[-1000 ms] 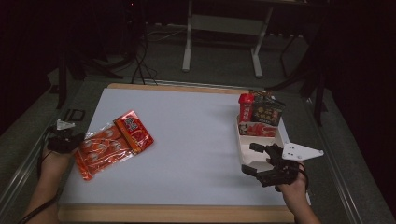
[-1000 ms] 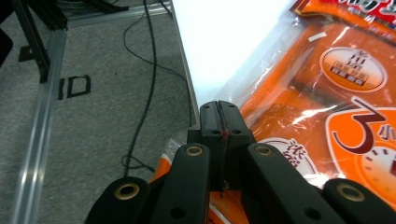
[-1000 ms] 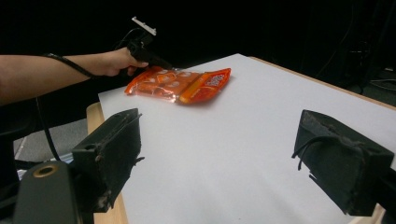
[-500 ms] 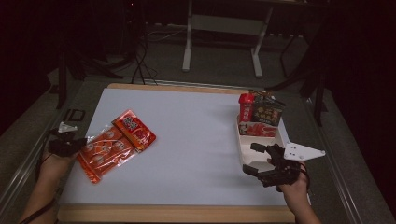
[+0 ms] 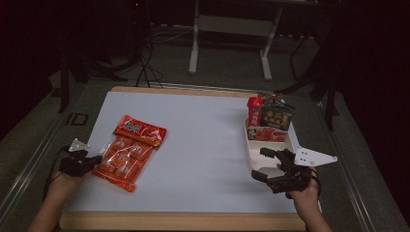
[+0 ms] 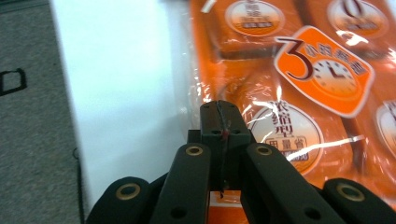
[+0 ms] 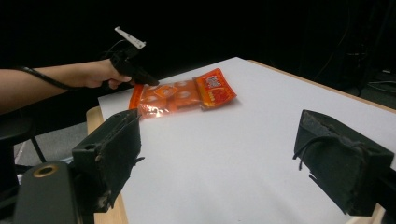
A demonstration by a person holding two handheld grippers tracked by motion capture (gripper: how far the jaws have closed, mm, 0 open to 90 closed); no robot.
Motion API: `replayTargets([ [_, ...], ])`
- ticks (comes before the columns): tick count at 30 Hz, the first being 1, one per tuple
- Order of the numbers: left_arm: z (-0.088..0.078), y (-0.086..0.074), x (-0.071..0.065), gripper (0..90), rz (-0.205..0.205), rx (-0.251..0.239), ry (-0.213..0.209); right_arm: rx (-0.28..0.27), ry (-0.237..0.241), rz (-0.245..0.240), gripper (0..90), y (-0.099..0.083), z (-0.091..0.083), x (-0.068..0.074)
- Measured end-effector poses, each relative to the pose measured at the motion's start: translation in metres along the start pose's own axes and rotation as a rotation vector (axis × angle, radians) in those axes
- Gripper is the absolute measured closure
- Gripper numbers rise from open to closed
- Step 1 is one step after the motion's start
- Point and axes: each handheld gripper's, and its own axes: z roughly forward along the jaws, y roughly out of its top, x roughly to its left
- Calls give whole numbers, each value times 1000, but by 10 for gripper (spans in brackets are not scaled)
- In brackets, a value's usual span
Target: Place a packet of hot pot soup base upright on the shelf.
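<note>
White matte table (image 5: 208, 159) bears glossy crinkled orange bag (image 5: 128, 154), left gripper (image 5: 94, 163) pinching.

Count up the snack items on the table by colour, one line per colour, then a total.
Orange bags: 1
Red bags: 1
Red upright packs: 1
Dark packs: 1
Red-and-white packs lying in the white tray: 1
Total: 5
</note>
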Motion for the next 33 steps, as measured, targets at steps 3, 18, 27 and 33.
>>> replayTargets([
  [3, 0, -2, -12, 900, 5, 1, -25, -1, -1, 2, 144, 0, 0, 0],
  [18, 3, -6, -62, 900, 68, -11, -175, -1, -3, -1, 144, 1, -1, 0],
  [27, 11, 7, -42, 900, 0, -48, -94, -11, -7, -1, 145, 2, -4, 0],
  [33, 23, 20, -31, 900, -22, -50, -48, -12, -11, 6, 144, 1, -5, -1],
])
